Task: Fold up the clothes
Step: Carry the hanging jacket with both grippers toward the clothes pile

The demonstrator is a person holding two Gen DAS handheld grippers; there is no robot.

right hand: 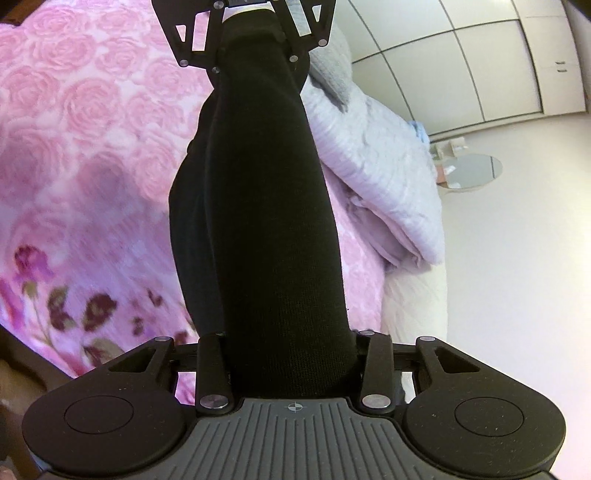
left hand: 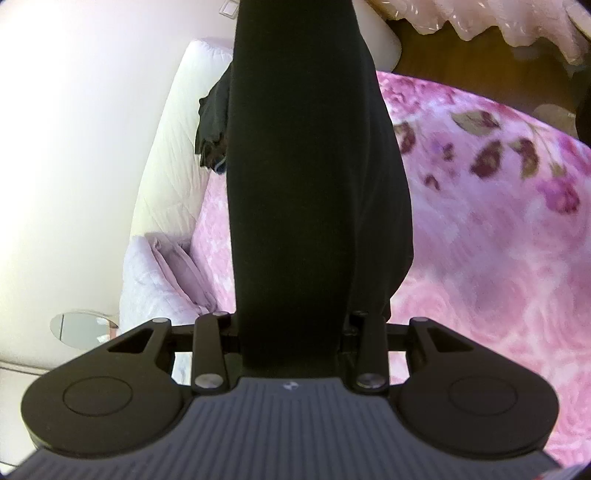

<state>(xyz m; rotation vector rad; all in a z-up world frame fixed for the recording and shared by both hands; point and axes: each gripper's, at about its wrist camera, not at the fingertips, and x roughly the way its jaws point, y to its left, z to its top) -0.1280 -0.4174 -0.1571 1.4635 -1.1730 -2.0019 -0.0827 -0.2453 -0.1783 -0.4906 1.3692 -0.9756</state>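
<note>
Garment (left hand: 306, 206): black knit piece, stretching taut between the two grippers and hanging above the bed, not lying on it.
Left gripper (left hand: 295, 343): gripping one end of the garment; the cloth is running straight out from between its fingers and filling the middle of its view.
Left fingers: pinching the garment, though the tips themselves are hiding under the fabric.
Right gripper (right hand: 291, 365): gripping the other end the same way, with the cloth bulging out of its fingers.
Right fingers: pinching the garment too, tips buried in the knit.
Across the span: the right wrist view is showing the left gripper (right hand: 255, 33) at the far end of the black strip, so the two are facing each other.
Bed (right hand: 92, 147): pink rose blanket with darker purple flowers along one side, sitting under the garment.
Quilt (right hand: 388, 177): pale lilac, folded, lying at the bed's edge beside the garment.
Dark cloth (left hand: 212, 125): another crumpled dark piece, sitting further along that edge on the white mattress side.
Round mirror (right hand: 472, 170): lying on the pale floor, well apart from the bed.
</note>
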